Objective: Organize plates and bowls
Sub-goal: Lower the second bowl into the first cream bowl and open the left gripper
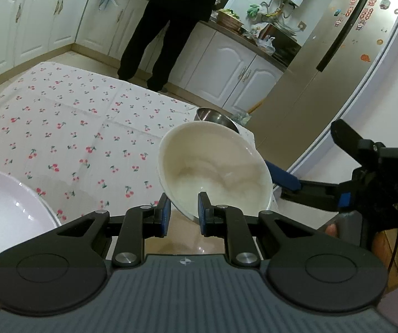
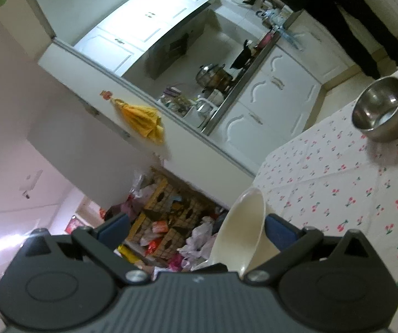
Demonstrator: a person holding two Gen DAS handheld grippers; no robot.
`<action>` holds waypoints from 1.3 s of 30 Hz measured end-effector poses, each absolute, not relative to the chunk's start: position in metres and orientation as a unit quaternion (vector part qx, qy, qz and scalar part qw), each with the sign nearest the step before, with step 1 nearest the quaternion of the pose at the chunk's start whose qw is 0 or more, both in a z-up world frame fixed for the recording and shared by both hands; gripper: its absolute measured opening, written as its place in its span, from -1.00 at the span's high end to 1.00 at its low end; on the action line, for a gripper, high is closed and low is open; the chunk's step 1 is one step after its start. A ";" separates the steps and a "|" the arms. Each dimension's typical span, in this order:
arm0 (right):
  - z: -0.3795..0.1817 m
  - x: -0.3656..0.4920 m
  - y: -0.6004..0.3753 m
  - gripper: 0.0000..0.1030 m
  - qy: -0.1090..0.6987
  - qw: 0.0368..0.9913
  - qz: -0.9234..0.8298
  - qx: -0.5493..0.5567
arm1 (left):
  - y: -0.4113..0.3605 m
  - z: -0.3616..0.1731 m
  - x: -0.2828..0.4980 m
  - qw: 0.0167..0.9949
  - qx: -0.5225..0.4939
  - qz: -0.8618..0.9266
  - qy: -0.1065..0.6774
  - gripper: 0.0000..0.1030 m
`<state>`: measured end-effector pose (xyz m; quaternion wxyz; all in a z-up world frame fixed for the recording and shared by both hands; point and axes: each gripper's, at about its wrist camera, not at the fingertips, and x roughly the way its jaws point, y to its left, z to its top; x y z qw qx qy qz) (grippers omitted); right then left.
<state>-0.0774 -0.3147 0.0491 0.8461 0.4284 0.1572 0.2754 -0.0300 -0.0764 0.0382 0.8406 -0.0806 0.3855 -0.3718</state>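
Note:
A cream bowl [image 1: 215, 166] is tilted in the air over the table's near right corner. My left gripper [image 1: 183, 212] is shut on its near rim, with one pad [image 1: 166, 213] outside and one inside. My right gripper [image 2: 196, 229] is wide open around the bowl's right rim [image 2: 243, 236]; one blue pad [image 1: 282, 177] lies against the bowl's outer wall. A steel bowl [image 2: 380, 111] stands upright on the cherry-print tablecloth [image 1: 88, 127], just behind the cream bowl [image 1: 215, 116]. A white plate [image 1: 4, 211] sits at the near left.
A person in black [image 1: 171, 27] stands at the far counter. White cabinets [image 1: 226, 69] and a fridge [image 1: 337, 55] lie beyond the table. Boxes and bags [image 2: 168, 227] clutter the floor past the table's edge.

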 end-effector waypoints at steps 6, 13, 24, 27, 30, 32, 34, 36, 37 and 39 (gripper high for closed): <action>0.053 -0.082 -0.306 -0.99 0.164 0.848 0.313 0.395 | -0.068 0.032 -0.037 0.833 -0.095 -0.368 0.402 0.65; 0.054 -0.086 -0.299 -0.99 0.182 0.852 0.332 0.362 | -0.065 0.025 -0.042 0.827 -0.089 -0.370 0.414 0.63; 0.044 -0.088 -0.303 -0.99 0.205 0.851 0.330 0.353 | -0.062 0.020 -0.049 0.816 -0.082 -0.375 0.433 0.63; 0.042 -0.089 -0.304 -0.99 0.210 0.851 0.327 0.354 | -0.064 0.017 -0.051 0.814 -0.078 -0.374 0.437 0.63; 0.041 -0.088 -0.302 -0.99 0.218 0.853 0.323 0.347 | -0.063 0.015 -0.052 0.814 -0.075 -0.371 0.441 0.63; 0.040 -0.087 -0.302 -0.99 0.222 0.853 0.320 0.346 | -0.063 0.014 -0.053 0.813 -0.071 -0.371 0.443 0.63; 0.039 -0.088 -0.302 -0.99 0.222 0.852 0.322 0.347 | -0.063 0.015 -0.054 0.815 -0.068 -0.372 0.439 0.61; 0.039 -0.089 -0.302 -0.99 0.221 0.853 0.322 0.346 | -0.062 0.015 -0.055 0.815 -0.066 -0.373 0.439 0.60; 0.039 -0.089 -0.302 -0.99 0.221 0.853 0.322 0.346 | -0.062 0.015 -0.055 0.815 -0.067 -0.373 0.439 0.59; 0.040 -0.089 -0.303 -0.99 0.220 0.854 0.320 0.347 | -0.061 0.015 -0.055 0.815 -0.066 -0.372 0.439 0.56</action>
